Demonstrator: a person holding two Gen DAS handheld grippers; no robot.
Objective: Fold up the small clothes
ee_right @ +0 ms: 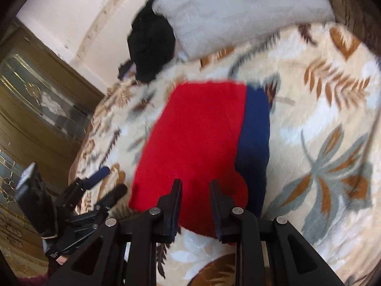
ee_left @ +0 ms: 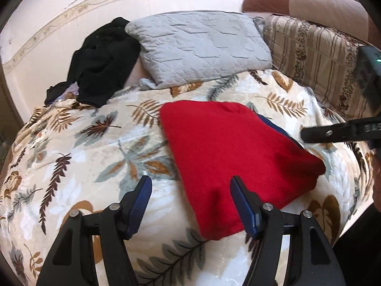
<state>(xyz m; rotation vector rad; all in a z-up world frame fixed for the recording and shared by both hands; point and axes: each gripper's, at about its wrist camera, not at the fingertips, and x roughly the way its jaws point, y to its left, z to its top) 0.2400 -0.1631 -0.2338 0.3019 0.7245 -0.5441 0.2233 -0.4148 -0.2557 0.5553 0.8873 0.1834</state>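
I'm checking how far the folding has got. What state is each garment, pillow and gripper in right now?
red garment: folded, flat on the blanket, held by neither gripper.
blue garment: folded, mostly under the red one.
black clothes: crumpled heap, unfolded, beside the grey pillow.
grey pillow: lying flat.
left gripper: open, empty.
right gripper: partly open, empty.

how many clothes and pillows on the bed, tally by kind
Folded clothes: 2, red garment over blue garment
Unfolded clothes: 1, black heap
Pillows: 2, grey pillow, striped pillow
Total: 5
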